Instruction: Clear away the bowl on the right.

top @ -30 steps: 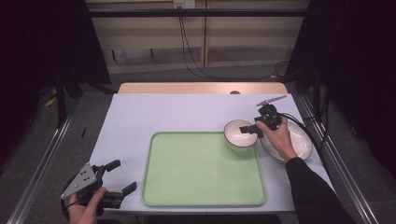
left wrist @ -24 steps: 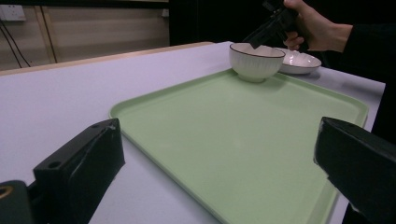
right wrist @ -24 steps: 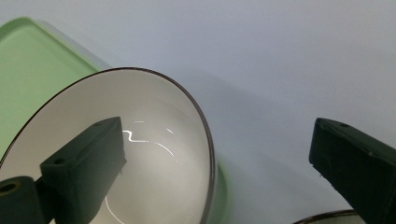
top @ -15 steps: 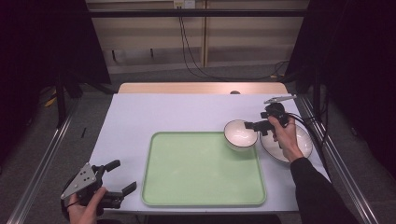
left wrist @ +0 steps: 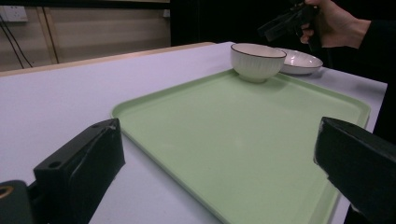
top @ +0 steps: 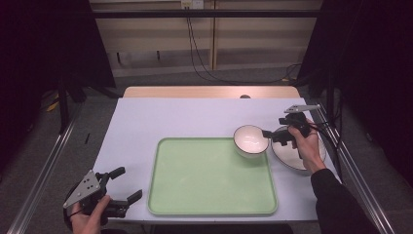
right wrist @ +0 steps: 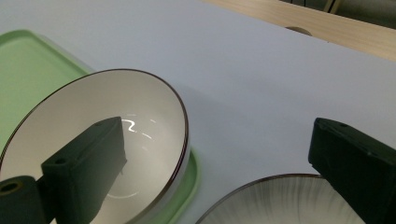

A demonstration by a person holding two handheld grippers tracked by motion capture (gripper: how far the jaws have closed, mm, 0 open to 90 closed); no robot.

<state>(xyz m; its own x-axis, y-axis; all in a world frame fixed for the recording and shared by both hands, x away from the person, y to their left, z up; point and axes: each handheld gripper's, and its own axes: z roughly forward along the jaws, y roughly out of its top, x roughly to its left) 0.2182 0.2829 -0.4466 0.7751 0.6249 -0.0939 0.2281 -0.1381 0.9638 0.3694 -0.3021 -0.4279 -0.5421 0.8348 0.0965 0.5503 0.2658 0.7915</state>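
— Where was the bowl point(top: 251, 141)?

— On the far right corner of the green tray point(top: 209, 178), upright, just beside the plate point(top: 297, 157) on the table point(top: 160, 119).

— And your grippers?

— My right gripper point(top: 271, 136) hung wide open, holding nothing, one jaw over the bowl. My left gripper point(top: 125, 186) was open and empty too, near the tray's near left corner

Light is dim and even, with dark surroundings beyond the table point(top: 146, 122). A small glare streak sits inside the bowl point(right wrist: 107, 140). Close jaws look soft-focused.
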